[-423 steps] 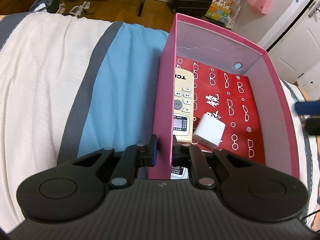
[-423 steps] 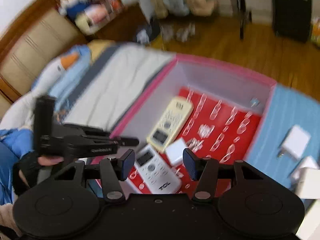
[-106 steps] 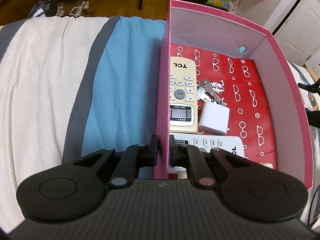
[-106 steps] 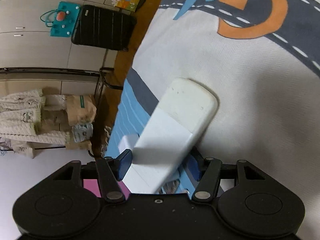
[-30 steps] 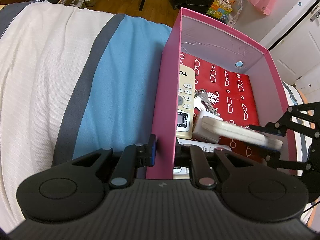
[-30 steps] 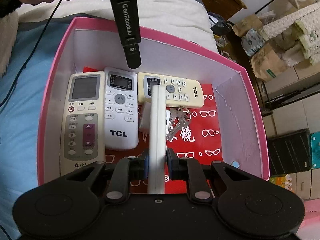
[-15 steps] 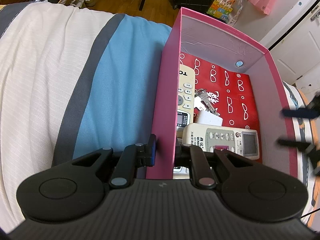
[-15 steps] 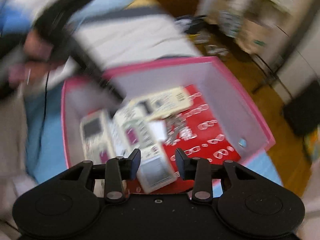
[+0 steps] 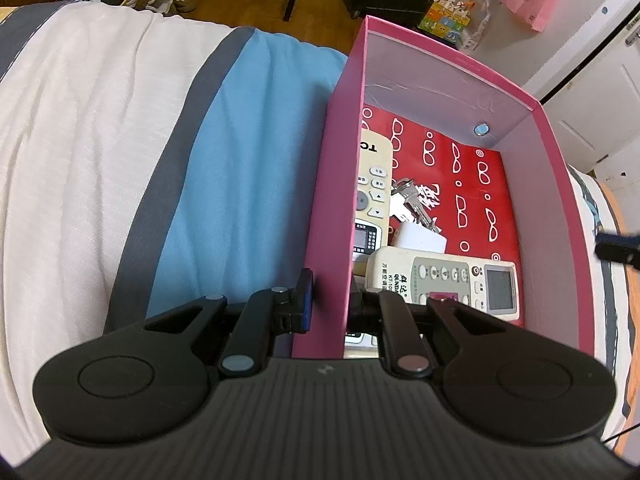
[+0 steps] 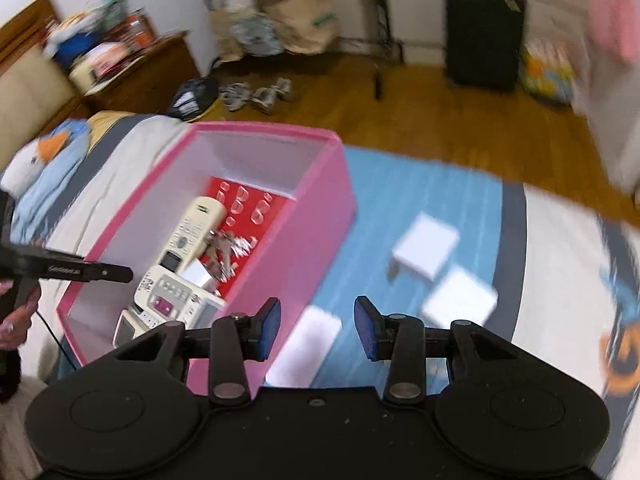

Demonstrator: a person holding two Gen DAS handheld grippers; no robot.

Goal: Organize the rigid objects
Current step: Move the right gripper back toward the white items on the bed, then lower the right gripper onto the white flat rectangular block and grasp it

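Note:
A pink box (image 9: pixel 332 184) with a red patterned floor stands on the bed. My left gripper (image 9: pixel 329 306) is shut on its near left wall. Inside lie a cream TCL remote (image 9: pixel 373 184), keys (image 9: pixel 408 196), a white charger (image 9: pixel 418 236) and a white remote with a screen (image 9: pixel 448 276) lying across the others. My right gripper (image 10: pixel 316 326) is open and empty, above the blue stripe beside the box (image 10: pixel 304 248). Three white blocks lie on the bed: one far (image 10: pixel 426 248), one nearer (image 10: pixel 460 300), one below the jaws (image 10: pixel 308 344).
The bed has white, grey and blue stripes (image 9: pixel 240 140). Beyond its edge is a wooden floor with shoes (image 10: pixel 260 94), a black suitcase (image 10: pixel 484 36) and a rack. The left handheld gripper (image 10: pixel 72 270) shows in the right wrist view, clamped on the box wall.
My right gripper let go of the white remote inside the box, opened, and swung away to the right over the bed toward the white blocks. The left gripper kept its hold.

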